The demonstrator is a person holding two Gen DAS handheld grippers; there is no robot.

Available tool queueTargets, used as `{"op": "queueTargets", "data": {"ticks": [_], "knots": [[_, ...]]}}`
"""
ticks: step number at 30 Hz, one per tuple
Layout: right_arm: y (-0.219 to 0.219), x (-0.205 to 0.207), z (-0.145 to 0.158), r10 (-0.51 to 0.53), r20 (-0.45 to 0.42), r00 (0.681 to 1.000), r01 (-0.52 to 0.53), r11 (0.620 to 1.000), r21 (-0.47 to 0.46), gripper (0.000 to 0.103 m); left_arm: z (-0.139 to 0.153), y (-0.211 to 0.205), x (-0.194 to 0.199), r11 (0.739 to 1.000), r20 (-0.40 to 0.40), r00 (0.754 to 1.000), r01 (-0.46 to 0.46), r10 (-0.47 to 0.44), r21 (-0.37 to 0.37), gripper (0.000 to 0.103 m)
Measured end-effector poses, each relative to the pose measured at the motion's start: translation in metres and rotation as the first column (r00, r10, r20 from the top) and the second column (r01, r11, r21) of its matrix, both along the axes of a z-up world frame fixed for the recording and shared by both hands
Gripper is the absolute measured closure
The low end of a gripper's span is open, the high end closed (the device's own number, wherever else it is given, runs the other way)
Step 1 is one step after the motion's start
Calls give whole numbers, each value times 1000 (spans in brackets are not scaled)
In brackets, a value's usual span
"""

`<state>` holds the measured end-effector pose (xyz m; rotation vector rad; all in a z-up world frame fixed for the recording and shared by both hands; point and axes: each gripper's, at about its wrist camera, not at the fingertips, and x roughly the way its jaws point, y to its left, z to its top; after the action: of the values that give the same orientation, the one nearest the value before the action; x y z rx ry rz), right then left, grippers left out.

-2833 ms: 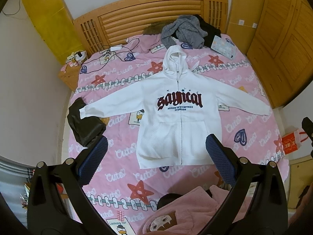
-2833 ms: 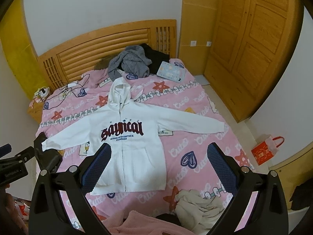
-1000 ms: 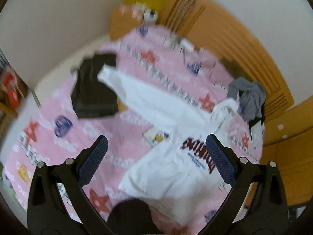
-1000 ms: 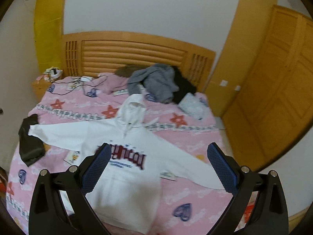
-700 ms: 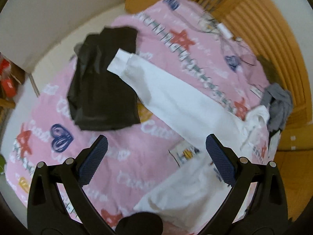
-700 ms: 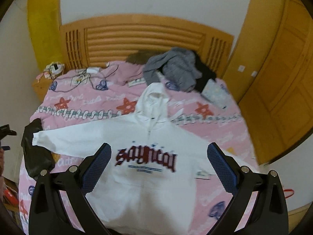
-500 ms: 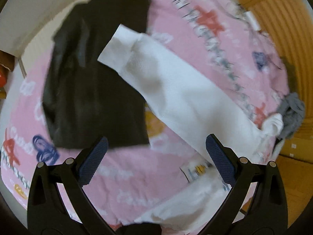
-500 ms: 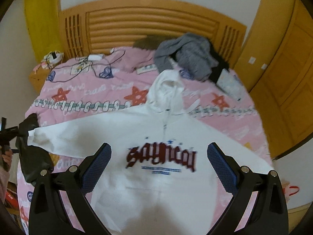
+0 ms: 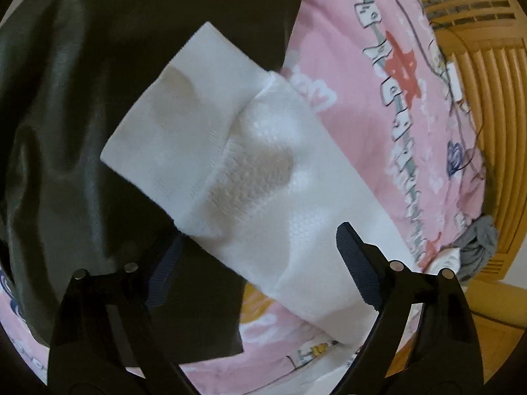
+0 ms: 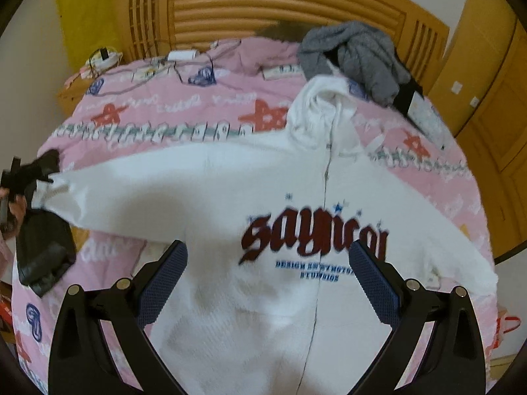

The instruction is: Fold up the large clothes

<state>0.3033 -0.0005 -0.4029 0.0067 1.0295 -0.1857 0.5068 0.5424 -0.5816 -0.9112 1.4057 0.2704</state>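
Note:
A white zip hoodie (image 10: 263, 197) with dark red lettering lies spread flat on the pink bedspread (image 10: 164, 108), hood toward the headboard. Its left sleeve's cuff (image 9: 184, 115) rests partly on a black garment (image 9: 66, 98). My left gripper (image 9: 260, 260) hangs close over that sleeve just behind the cuff. Its jaws are closing, with the sleeve between them and the pads not pressing on it. In the right wrist view the left gripper (image 10: 19, 177) shows at the far left edge with a hand behind it. My right gripper (image 10: 268, 270) stands open above the hoodie's chest, holding nothing.
A grey garment (image 10: 359, 56) and a dark one lie piled by the wooden headboard (image 10: 280, 3). Cables and a charger trail across the bed's top left. Wooden wardrobe doors (image 10: 494, 115) stand to the right, and a red bag (image 10: 507, 326) sits on the floor.
Both grippers have dropped toward the bed. The left one swung over to the sleeve cuff, which now fills its view. The right one came in close over the hoodie's chest.

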Motion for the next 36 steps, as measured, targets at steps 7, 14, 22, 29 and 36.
{"op": "queueTargets", "data": {"ticks": [7,14,22,29,36], "knots": [[-17,4,-57,42,38,998,-43,999,33,7,5,6,-8,990,3,1000,21,-22,143,84],[-29,93,-146,67,3,998,-66,961,269,84,49,-29,-6,948,92,992,56,-89,312,100],[-40,157,-231,58,-144,988,11,899,438,88,117,-120,-6,946,309,901,248,-304,208,100],[-39,166,-261,116,-192,974,-28,914,406,89,162,-228,-42,901,554,753,433,-355,-12,100],[-65,145,-248,85,-168,982,12,864,504,91,217,-349,-63,753,741,555,650,-377,-104,100]]}}
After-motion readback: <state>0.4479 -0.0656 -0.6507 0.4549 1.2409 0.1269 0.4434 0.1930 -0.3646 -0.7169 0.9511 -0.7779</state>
